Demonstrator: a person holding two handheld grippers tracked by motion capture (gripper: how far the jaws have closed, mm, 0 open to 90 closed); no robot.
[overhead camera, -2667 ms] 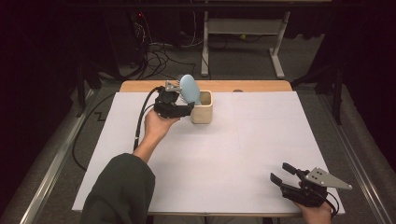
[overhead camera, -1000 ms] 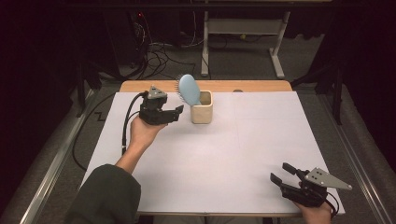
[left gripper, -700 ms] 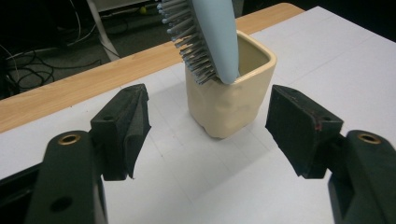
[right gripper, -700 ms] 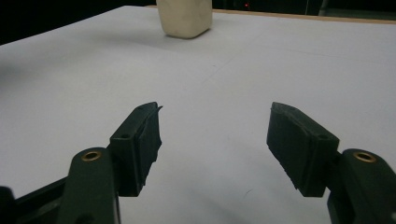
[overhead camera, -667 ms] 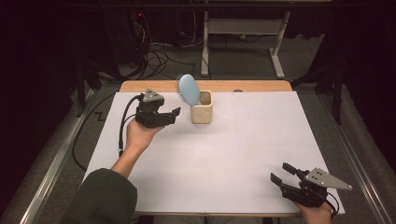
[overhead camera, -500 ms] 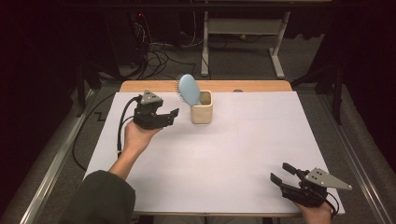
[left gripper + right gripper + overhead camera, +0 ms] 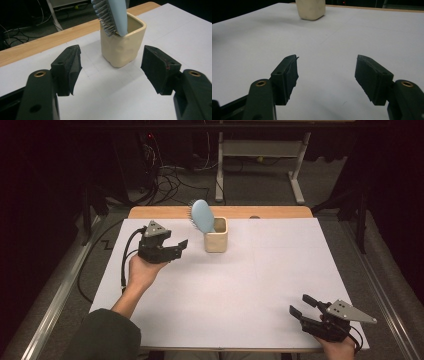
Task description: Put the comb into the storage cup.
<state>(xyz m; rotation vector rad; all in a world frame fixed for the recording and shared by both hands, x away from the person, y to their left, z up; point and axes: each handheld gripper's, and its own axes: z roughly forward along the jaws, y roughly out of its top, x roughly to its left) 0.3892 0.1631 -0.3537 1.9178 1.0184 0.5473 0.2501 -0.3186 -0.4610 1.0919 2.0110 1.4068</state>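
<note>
A cream square cup (image 7: pixel 216 241) (image 7: pixel 122 45) (image 7: pixel 310 9) stands near the table's far edge. A light blue hairbrush (image 7: pixel 202 216) (image 7: pixel 113 15) leans in it, head up and bristles to the left. My left gripper (image 7: pixel 176 248) (image 7: pixel 111 72) hovers open a short way left of the cup, with nothing between its jaws. My right gripper (image 7: pixel 301 306) (image 7: pixel 327 77) rests open near the front right corner, far from the cup and empty.
White paper (image 7: pixel 250 285) covers the table, with a bare wooden strip (image 7: pixel 160 213) along the far edge. Beyond it, cables (image 7: pixel 170 175) and a metal stand's legs (image 7: pixel 295 180) lie on the dark floor. A metal rail (image 7: pixel 55 300) runs along the left side.
My left gripper has let go of the hairbrush, which stays in the cup, and has drawn back to the left and toward me. The right gripper has not moved.
</note>
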